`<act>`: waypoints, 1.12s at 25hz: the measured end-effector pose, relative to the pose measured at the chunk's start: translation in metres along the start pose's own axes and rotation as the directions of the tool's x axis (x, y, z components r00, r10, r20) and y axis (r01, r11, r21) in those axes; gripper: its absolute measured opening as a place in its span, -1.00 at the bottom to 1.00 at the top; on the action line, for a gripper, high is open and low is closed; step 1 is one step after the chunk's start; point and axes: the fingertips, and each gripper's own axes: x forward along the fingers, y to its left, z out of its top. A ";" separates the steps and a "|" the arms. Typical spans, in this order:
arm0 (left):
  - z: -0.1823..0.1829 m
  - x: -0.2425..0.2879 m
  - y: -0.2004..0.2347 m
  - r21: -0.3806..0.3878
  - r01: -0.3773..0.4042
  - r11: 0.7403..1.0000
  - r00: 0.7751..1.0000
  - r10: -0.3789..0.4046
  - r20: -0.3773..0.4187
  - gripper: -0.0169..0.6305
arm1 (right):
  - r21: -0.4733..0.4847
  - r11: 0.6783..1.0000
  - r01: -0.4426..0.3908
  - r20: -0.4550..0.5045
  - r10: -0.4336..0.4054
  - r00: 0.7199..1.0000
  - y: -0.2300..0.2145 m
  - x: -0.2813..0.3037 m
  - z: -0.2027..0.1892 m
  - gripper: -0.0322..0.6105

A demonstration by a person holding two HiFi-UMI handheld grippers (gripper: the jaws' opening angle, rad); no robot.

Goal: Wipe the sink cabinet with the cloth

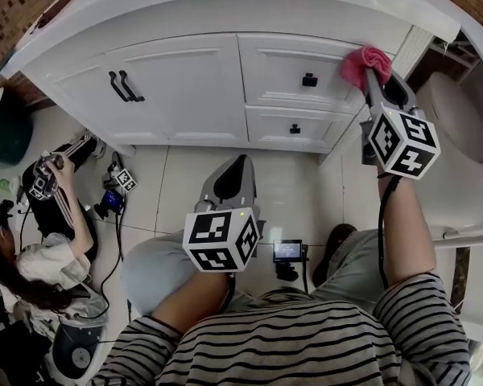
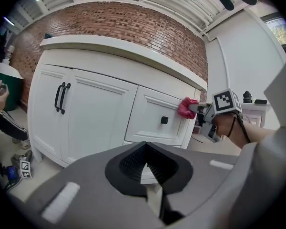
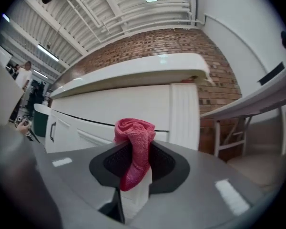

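Observation:
The white sink cabinet (image 1: 185, 87) (image 2: 95, 113) (image 3: 109, 109) fills the top of the head view. A pink cloth (image 1: 365, 61) (image 2: 186, 108) (image 3: 135, 137) is bunched against the upper right corner of its top drawer (image 1: 290, 71), beside the fluted corner post. My right gripper (image 1: 376, 77) (image 3: 136, 161) is shut on the cloth, which sticks out past the jaw tips. My left gripper (image 1: 240, 163) (image 2: 146, 159) hangs lower, over the tiled floor in front of the cabinet. It points at the drawers, shut, with nothing in it.
Two black bar handles (image 1: 125, 87) sit on the left doors, and a black knob (image 1: 309, 80) on the top drawer. A person (image 1: 40, 256) sits on the floor at left with gear around. A white fixture (image 1: 459, 135) stands right, and a small device (image 1: 287, 252) lies on the floor.

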 end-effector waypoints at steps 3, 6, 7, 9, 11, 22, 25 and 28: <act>0.002 0.000 -0.003 0.002 0.006 1.000 1.000 -0.006 0.006 -0.95 | 0.021 0.992 0.124 -0.044 -0.123 0.991 -0.039 -0.016 -0.007 -0.60; 0.004 -0.001 -0.005 0.002 0.010 1.000 1.000 -0.010 0.011 -0.95 | 0.053 0.996 0.067 -0.022 -0.066 0.998 -0.013 -0.018 -0.002 -0.61; 0.005 -0.001 -0.005 0.001 0.011 1.000 1.000 -0.011 0.013 -0.95 | 0.061 0.998 0.011 -0.010 -0.011 1.000 0.009 -0.014 0.000 -0.61; 0.005 -0.002 -0.005 0.000 0.010 1.000 1.000 -0.010 0.016 -0.95 | 0.067 0.990 -0.121 0.002 0.122 0.993 0.062 0.000 0.000 -0.61; 0.005 -0.003 -0.003 -0.001 0.005 1.000 1.000 -0.005 0.019 -0.95 | 0.037 0.969 -0.243 -0.002 0.244 0.970 0.118 0.016 -0.005 -0.61; 0.008 -0.007 0.005 -0.016 0.002 1.000 1.000 -0.002 0.026 -0.95 | -0.022 0.968 -0.251 -0.086 0.248 0.965 0.144 0.047 -0.024 -0.62; 0.005 -0.005 0.002 -0.007 0.005 1.000 1.000 -0.005 0.019 -0.95 | 0.036 0.987 -0.156 -0.082 0.159 0.984 0.092 0.031 -0.026 -0.62; 0.002 -0.003 -0.002 0.006 0.006 1.000 1.000 -0.006 0.009 -0.95 | 0.072 0.996 -0.047 -0.093 0.054 0.994 0.035 0.015 -0.029 -0.62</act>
